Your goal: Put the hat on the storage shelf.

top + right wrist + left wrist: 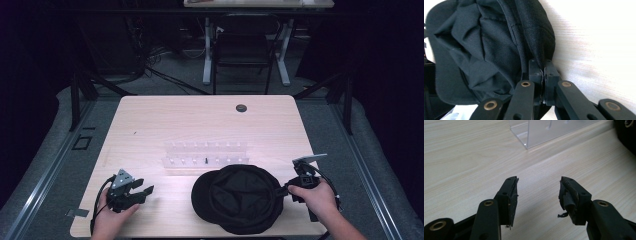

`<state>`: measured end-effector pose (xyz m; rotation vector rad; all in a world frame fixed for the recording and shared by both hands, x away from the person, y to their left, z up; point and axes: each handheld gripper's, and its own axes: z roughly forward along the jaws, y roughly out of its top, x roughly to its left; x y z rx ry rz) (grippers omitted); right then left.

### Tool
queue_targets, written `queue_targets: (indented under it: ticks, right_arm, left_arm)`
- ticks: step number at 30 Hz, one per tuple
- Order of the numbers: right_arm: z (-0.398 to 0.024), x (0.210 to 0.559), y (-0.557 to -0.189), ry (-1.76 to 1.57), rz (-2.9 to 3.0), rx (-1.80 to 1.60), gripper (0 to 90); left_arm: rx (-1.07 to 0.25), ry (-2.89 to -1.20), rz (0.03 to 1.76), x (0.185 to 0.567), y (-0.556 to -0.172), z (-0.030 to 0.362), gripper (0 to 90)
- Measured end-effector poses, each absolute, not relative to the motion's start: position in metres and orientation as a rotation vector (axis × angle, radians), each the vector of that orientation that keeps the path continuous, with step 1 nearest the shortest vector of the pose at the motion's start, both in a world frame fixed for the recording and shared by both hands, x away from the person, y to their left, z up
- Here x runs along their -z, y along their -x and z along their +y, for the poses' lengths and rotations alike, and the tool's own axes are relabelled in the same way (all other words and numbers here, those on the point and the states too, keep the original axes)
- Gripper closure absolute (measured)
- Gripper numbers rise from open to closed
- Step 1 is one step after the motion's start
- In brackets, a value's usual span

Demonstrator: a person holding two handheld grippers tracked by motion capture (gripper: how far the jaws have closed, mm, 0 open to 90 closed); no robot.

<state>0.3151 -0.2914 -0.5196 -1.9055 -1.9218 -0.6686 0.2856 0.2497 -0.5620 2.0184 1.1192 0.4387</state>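
Dark curtains and a grey floor are framing the pale wood-grain worktop (150, 120), with a black chair and white-legged desk standing beyond its far edge; at the near right a black cap (240, 197) is lying upside down, its hollow crown facing up and its brim pointing left. The right gripper (286, 190) is pinching the cap's right rim, its jaws closed hard on a thin fold of fabric (541, 57). The left gripper (142, 192) is resting at the near left, well apart from the cap, its jaws standing open with nothing between them.

A bite this narrow is looking risky; the soft cloth could be slipping out if the hand is lifting quickly, and the stiff brim could be dragging and tipping the cap sideways. The clear acrylic rack (206, 159) is sitting just beyond the cap; a careless sweep could be knocking it over.

The cap is matte woven cloth, crumpled and seamed inside, with a smooth flat brim; the rack is glossy, hard-edged and transparent; the left gripper's pads (567, 200) are looking worn and frayed.
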Motion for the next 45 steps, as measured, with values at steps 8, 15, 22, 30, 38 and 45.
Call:
queue_targets:
  ticks: [8,15,22,30,38,45]
  right_arm:
    - [-0.294,0.499,-0.316,1.842,-1.948,0.669,87.7]
    - [-0.289,0.481,-0.313,1.908,-1.888,0.704,87.8]
    - [-0.288,0.466,-0.314,1.867,-1.866,0.691,87.8]
    - [-0.286,0.451,-0.316,1.831,-1.803,0.717,87.9]
    - [-0.286,0.438,-0.317,1.796,-1.791,0.746,88.0]
    - [-0.282,0.425,-0.318,1.747,-1.760,0.795,88.1]
  left_arm:
    - [-0.439,-2.018,1.119,0.562,-0.285,0.250,49.0]
    - [-0.437,-2.021,1.120,0.562,-0.285,0.249,49.0]
    - [-0.435,-2.021,1.123,0.563,-0.285,0.249,48.9]
    - [-0.430,-2.025,1.125,0.563,-0.286,0.250,48.9]
    - [-0.431,-2.024,1.127,0.563,-0.286,0.250,48.9]
    - [-0.430,-2.024,1.128,0.563,-0.285,0.250,48.9]
